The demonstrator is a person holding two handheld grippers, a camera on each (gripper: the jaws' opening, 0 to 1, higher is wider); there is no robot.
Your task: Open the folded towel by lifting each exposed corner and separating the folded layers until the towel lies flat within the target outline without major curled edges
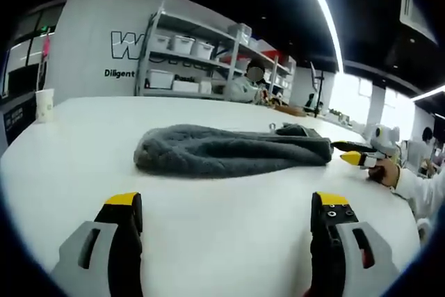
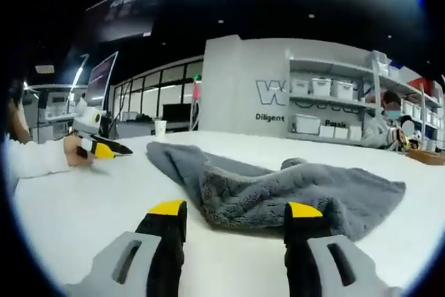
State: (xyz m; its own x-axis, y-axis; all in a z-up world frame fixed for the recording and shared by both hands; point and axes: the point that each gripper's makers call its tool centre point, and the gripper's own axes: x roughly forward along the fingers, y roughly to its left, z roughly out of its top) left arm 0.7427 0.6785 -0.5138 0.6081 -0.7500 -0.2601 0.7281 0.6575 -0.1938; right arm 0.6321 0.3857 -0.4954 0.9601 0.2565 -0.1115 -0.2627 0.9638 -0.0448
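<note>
The grey towel (image 1: 233, 149) lies bunched and folded mid-bench (image 1: 208, 241), soft, light and floppy, probably best pinched at the loose near edge, while the left gripper (image 1: 226, 206) and right gripper (image 2: 235, 217) hover with fingers spread, empty.

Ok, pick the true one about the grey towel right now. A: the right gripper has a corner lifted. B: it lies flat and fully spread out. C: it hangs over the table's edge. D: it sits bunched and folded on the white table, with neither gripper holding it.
D: the grey towel lies rumpled on the white table, and both the left gripper and the right gripper are open, short of it.
</note>
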